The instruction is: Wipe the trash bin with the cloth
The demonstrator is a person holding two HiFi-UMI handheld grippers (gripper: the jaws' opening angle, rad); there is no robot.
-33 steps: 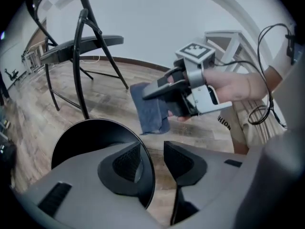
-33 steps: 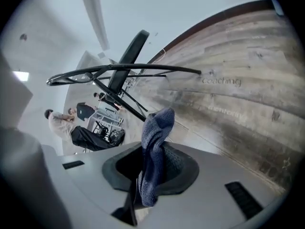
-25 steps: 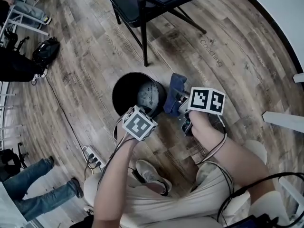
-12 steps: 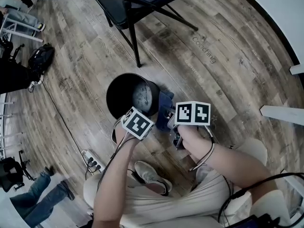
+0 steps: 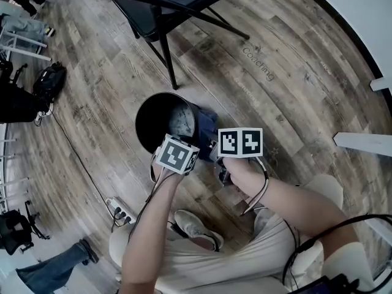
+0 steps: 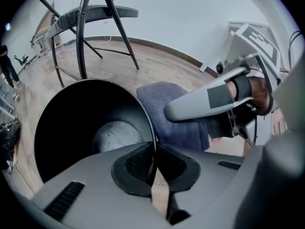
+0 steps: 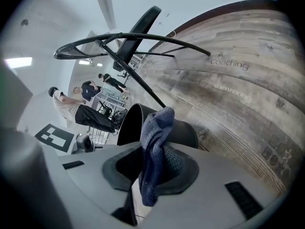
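The left gripper (image 6: pixel 153 151) has just been closing its jaws and pinches the thin rim of the black trash bin (image 5: pixel 150 124), which stands on the wood floor (image 5: pixel 294 103) at 11 o'clock from that gripper's marker cube. The right gripper (image 7: pixel 151 173) is clamped on the blue cloth (image 7: pixel 155 137), just beside the bin's wall at its 3 o'clock side.

In my judgement, so thin a pinch could slip, letting the bin tip or skate under a wiping push, and the narrowly held cloth could pull free.

Only the left gripper view shows the rim between the pads. Only the head view shows the power strip (image 5: pixel 119 204) at the bin's 7 o'clock
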